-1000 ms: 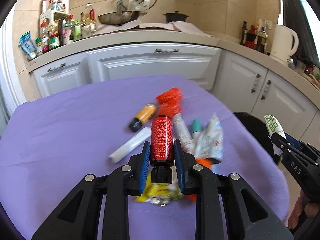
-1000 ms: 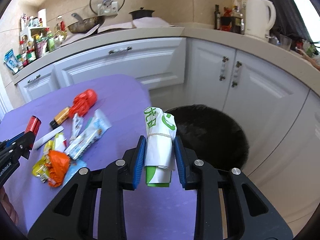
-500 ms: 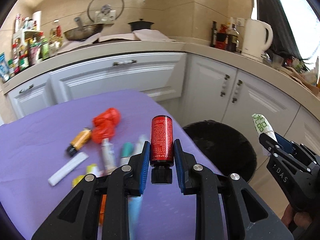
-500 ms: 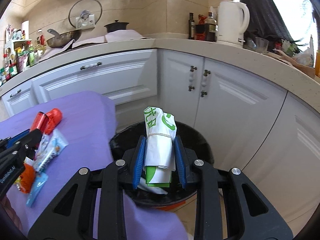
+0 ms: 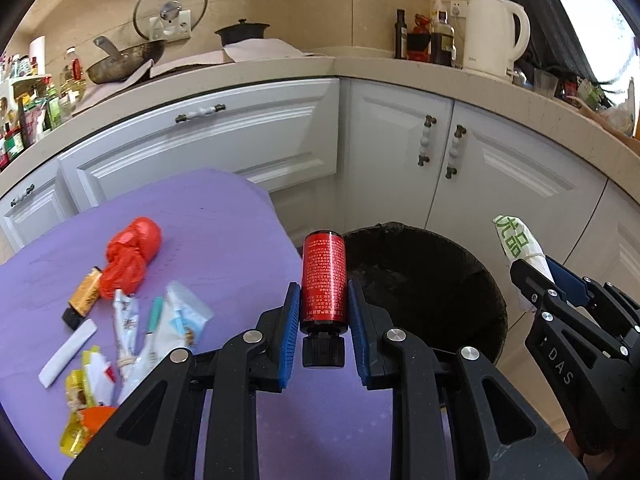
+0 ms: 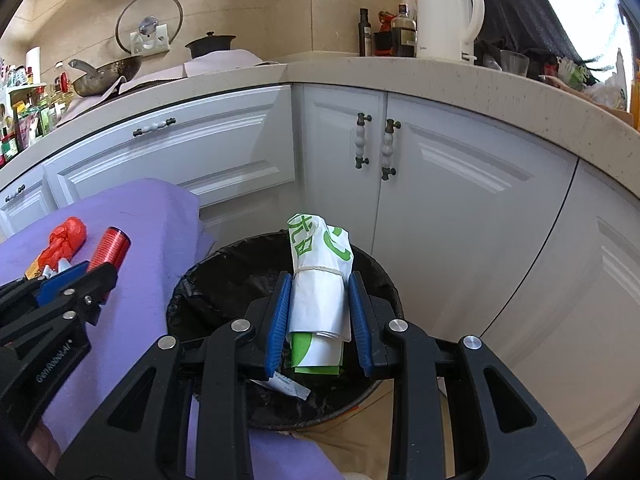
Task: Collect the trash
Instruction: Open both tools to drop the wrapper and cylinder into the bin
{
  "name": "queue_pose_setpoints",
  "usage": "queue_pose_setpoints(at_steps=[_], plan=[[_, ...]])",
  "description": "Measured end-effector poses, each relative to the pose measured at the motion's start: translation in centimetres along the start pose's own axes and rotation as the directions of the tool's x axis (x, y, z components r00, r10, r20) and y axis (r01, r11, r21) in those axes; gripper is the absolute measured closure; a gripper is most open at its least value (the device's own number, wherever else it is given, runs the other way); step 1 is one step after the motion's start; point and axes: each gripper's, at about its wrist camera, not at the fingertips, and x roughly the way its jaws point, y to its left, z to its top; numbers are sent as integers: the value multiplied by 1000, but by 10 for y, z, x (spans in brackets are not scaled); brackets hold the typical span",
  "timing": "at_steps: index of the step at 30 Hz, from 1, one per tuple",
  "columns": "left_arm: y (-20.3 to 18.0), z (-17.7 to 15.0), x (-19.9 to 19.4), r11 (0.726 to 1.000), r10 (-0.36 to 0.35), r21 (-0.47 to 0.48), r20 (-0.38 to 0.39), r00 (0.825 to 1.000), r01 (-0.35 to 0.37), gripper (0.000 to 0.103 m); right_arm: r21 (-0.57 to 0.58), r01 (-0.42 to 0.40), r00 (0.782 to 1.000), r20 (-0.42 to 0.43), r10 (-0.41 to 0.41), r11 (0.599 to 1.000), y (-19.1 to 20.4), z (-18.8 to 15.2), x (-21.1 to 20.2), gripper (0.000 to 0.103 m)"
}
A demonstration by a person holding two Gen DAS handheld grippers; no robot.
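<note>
Both grippers carry trash to the bin, the right one already over it.

The left gripper (image 5: pixel 323 312) is clamped narrowly on a red bottle (image 5: pixel 324 280), cap toward the camera, poised over the purple table (image 5: pixel 224 216) edge just short of the black trash bin (image 5: pixel 460 264). The right gripper (image 6: pixel 319 304) pinches a rolled white-and-green bag (image 6: pixel 318 276) directly above the bin's opening, so its next move appears to be simply letting go. The left one likely needs to travel further across the rim before releasing. More litter, including a red crumpled bag (image 5: pixel 130 254) and several wrappers (image 5: pixel 160 328), lies on the table awaiting collection.
</note>
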Motion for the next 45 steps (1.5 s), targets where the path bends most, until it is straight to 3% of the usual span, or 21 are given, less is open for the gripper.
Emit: queue_pose_setpoints(at_steps=[16, 19, 21, 28, 36, 45], plan=[[-30, 15, 44, 999, -15, 36, -86, 996, 18, 78, 27, -11, 999, -35, 12, 1000, -15, 3, 41, 73], [-31, 15, 49, 999, -13, 36, -104, 994, 17, 73, 43, -20, 999, -43, 22, 999, -18, 2, 46, 59], [-29, 16, 50, 1000, -9, 24, -108, 994, 11, 63, 45, -11, 999, -44, 13, 999, -17, 2, 47, 59], [-21, 15, 39, 1000, 7, 9, -83, 997, -6, 62, 51, -1, 999, -44, 3, 999, -14, 2, 38, 59], [8, 10, 3, 1000, 18, -22, -57, 998, -19, 62, 51, -26, 998, -50, 29, 998, 8, 4, 17, 59], [75, -6, -40, 988, 125, -91, -38, 991, -128, 62, 23, -108, 993, -40, 109, 994, 57, 6, -9, 59]])
